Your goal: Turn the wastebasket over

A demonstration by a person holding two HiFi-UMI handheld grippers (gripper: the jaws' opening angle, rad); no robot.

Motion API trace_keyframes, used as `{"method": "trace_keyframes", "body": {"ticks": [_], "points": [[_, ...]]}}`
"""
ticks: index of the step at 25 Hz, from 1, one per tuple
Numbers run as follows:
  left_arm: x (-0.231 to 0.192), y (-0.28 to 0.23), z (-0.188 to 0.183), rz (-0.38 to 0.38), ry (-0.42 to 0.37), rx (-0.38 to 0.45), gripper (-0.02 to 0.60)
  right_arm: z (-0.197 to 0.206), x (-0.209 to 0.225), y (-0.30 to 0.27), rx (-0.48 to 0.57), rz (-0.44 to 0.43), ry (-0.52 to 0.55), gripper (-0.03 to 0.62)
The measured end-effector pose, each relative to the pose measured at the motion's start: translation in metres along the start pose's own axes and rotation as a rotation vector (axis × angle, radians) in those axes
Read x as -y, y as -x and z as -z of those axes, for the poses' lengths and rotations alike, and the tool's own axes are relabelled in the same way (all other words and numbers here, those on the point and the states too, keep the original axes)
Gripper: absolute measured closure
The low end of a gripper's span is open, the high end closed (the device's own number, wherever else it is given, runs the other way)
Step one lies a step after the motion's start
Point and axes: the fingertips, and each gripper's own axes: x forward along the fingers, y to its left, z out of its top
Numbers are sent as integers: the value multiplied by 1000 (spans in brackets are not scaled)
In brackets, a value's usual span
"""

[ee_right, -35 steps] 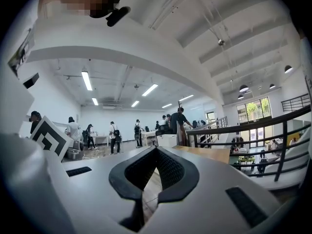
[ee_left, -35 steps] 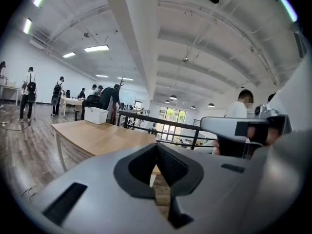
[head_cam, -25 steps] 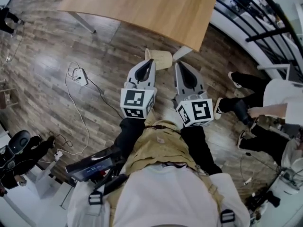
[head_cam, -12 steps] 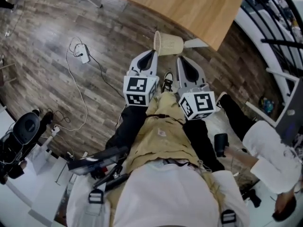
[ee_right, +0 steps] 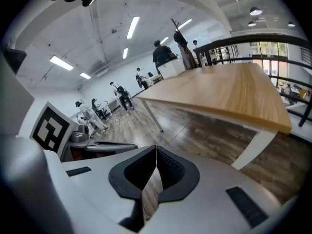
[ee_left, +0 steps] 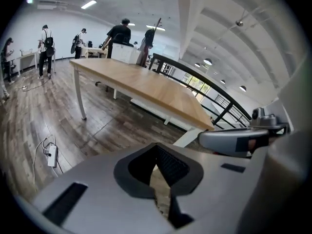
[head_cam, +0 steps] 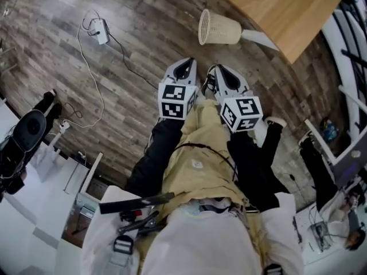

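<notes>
The wastebasket (head_cam: pixel 219 28) is a cream mesh bin lying on its side on the wood floor, its open mouth facing left, close to a white table leg (head_cam: pixel 259 38). In the head view my left gripper (head_cam: pixel 189 62) and right gripper (head_cam: pixel 219 69) hang side by side over the floor, short of the basket and apart from it. The left gripper (ee_left: pixel 156 146) has its jaws together at the tips with nothing between them. The right gripper (ee_right: pixel 156 149) is likewise shut and empty. Neither gripper view shows the basket.
A long wooden table (head_cam: pixel 287 10) stands beyond the basket. A white power strip with its cable (head_cam: pixel 102 36) lies on the floor to the left. A black railing (head_cam: pixel 351 24) runs along the right, and an office chair (head_cam: pixel 26 132) stands at the left. People stand far off (ee_left: pixel 119 33).
Both grippers have sunk lower and kept shut and empty. The head view has swung, so the basket now lies farther beyond the jaw tips.
</notes>
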Motion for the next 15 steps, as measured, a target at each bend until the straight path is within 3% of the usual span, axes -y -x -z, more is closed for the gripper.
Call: {"method": "trace_keyframes", "body": {"ticks": [9, 15], "points": [[-41, -87, 121, -9, 85, -161, 580, 134, 62, -98, -187, 24, -123, 574], [-64, -128, 172, -29, 131, -204, 580, 195, 98, -152, -257, 47, -177, 574]]}}
